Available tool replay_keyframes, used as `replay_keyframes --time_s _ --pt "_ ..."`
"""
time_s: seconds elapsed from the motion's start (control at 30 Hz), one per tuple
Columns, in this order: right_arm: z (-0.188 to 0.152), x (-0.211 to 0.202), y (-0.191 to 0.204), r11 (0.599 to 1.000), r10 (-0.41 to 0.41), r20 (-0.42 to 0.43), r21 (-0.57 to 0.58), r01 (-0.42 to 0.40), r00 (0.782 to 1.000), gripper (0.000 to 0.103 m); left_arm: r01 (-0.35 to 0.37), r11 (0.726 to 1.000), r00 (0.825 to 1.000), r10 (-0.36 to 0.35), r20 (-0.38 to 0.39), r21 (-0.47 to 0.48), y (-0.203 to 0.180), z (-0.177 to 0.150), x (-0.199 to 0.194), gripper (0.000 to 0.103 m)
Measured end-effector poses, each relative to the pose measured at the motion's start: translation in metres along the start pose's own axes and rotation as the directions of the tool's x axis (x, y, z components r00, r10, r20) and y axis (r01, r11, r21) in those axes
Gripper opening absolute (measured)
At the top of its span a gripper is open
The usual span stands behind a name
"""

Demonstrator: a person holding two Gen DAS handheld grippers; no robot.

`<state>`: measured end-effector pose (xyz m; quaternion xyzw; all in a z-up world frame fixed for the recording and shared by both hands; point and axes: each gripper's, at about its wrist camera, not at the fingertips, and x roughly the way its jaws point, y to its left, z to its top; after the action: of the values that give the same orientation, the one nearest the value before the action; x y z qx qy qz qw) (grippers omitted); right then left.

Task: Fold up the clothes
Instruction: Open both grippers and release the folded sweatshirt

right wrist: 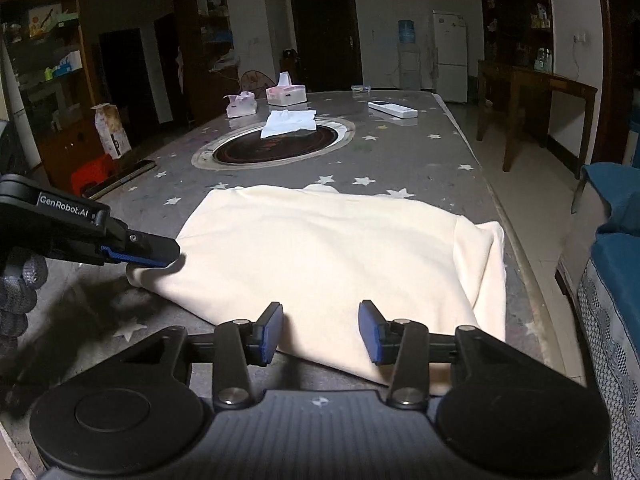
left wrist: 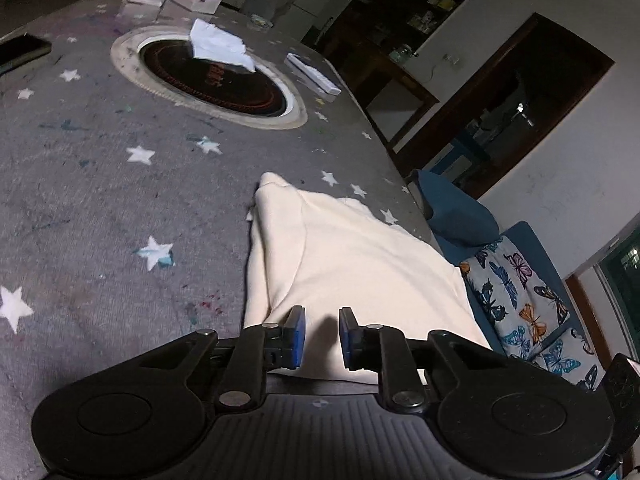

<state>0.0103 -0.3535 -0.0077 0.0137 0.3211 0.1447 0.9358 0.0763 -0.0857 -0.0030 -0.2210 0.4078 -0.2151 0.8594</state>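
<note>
A cream garment (right wrist: 328,256), folded into a thick rectangle, lies on the star-patterned grey table (right wrist: 420,152) near its right edge. My left gripper (left wrist: 322,336) sits at the garment's near-left corner with its jaws narrowly apart and pinching the cream garment (left wrist: 352,264). From the right wrist view the left gripper (right wrist: 168,258) comes in from the left, with the corner bunched at its tip. A gloved hand (right wrist: 16,292) holds it. My right gripper (right wrist: 320,332) stands open over the garment's near edge, the cloth showing in the wide gap between its blue pads.
A round black hob (right wrist: 276,146) is set in the table's middle with a white tissue (right wrist: 290,122) on it. Behind it stand two tissue boxes (right wrist: 286,94) and a white remote (right wrist: 392,109). A blue sofa with a butterfly cushion (left wrist: 516,288) borders the right table edge.
</note>
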Motion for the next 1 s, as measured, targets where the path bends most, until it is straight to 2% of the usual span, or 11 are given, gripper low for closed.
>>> replay_keyframes --time_s 0.17,0.3,0.37,0.53,0.63,0.7,0.77,1.0 --pt "-0.002 0.003 0.002 1.000 -0.002 -0.008 0.001 0.002 1.000 0.050 -0.022 1.000 1.000 0.022 -0.002 0.004 -0.001 0.001 0.006 0.022" --pt "-0.002 0.001 0.008 1.000 -0.006 -0.009 -0.013 0.006 1.000 0.057 -0.030 0.998 0.999 0.030 0.011 0.048 -0.009 -0.004 0.000 0.026" --pt "-0.001 0.000 0.008 1.000 -0.007 -0.008 -0.005 0.007 1.000 0.060 -0.035 0.997 0.999 0.034 0.018 0.070 -0.013 -0.006 -0.003 0.033" --pt "-0.002 -0.003 0.014 1.000 -0.017 -0.008 -0.007 0.017 1.000 0.080 -0.046 0.991 0.998 0.042 0.036 0.124 -0.022 -0.012 -0.011 0.050" --pt "-0.004 -0.006 0.017 0.999 -0.033 -0.005 -0.010 0.033 0.999 0.085 -0.056 0.986 0.998 0.049 0.046 0.158 -0.028 -0.016 -0.015 0.058" --pt "-0.005 -0.008 0.018 0.999 -0.040 -0.007 -0.004 0.040 0.999 0.089 -0.075 0.981 0.996 0.065 0.057 0.181 -0.032 -0.021 -0.019 0.067" --pt "-0.007 -0.010 0.018 0.999 -0.045 -0.008 0.006 0.045 0.999 0.090 -0.096 0.975 0.994 0.085 0.067 0.198 -0.034 -0.025 -0.022 0.080" --pt "-0.013 -0.020 0.020 0.997 -0.072 -0.002 0.014 0.072 0.997 0.102 -0.130 0.969 0.990 0.116 0.077 0.211 -0.033 -0.037 -0.029 0.089"
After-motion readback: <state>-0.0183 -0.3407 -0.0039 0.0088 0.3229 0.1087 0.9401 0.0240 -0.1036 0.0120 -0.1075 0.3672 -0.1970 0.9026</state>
